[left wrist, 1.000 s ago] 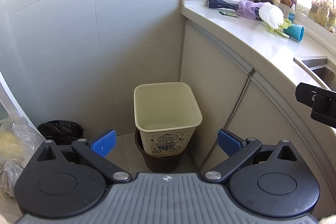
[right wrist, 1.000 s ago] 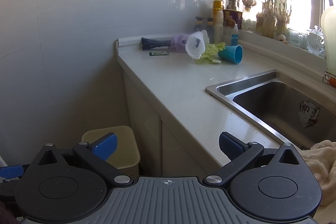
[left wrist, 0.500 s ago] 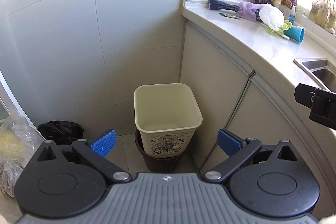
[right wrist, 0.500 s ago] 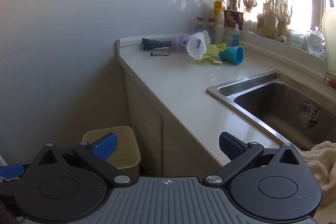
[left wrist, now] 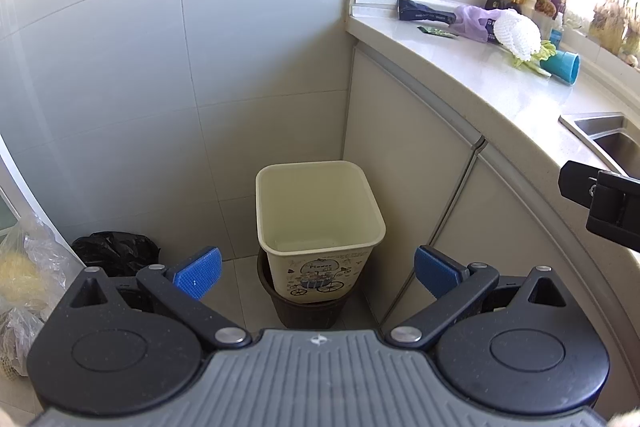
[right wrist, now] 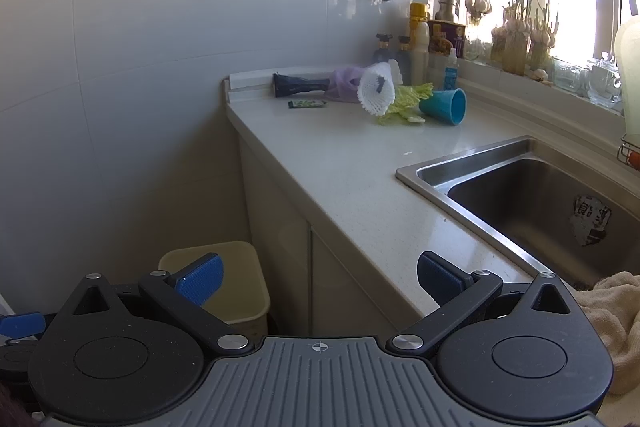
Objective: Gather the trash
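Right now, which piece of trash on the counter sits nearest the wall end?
The dark blue wrapper, against the raised edge; the green packet, foam net and teal cup sit nearer the sink.

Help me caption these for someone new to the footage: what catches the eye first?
The litter at the far end of the counter: a white foam net, green leaves and a tipped blue cup. Then the cream bin on the floor in the corner beside the cabinets, nothing visible inside. Both the left gripper and right gripper are open and hold nothing.
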`<state>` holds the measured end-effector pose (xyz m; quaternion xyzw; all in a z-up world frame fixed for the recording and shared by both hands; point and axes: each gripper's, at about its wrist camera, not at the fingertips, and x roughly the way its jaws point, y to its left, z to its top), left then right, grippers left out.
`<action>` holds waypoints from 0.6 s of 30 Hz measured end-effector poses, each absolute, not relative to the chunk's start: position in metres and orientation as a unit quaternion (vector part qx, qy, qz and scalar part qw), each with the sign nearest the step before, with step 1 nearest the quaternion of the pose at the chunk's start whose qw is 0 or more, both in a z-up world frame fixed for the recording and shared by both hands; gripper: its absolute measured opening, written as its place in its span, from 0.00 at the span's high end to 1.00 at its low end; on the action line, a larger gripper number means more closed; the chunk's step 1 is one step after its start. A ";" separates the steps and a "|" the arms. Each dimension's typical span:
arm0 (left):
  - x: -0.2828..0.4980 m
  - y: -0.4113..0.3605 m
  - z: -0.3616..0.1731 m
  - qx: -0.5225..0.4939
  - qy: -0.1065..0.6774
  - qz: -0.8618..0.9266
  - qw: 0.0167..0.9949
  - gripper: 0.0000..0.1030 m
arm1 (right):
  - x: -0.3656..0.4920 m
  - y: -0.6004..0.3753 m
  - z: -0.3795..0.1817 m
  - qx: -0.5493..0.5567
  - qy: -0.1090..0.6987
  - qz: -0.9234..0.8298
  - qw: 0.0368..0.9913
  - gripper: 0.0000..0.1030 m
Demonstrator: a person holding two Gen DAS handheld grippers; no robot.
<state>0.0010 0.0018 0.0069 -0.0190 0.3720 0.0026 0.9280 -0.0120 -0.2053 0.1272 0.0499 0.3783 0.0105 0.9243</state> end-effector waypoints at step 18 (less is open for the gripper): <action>0.001 0.000 0.009 -0.021 0.368 0.005 0.929 0.00 | -0.009 -0.206 0.131 0.050 0.376 0.015 0.925 0.00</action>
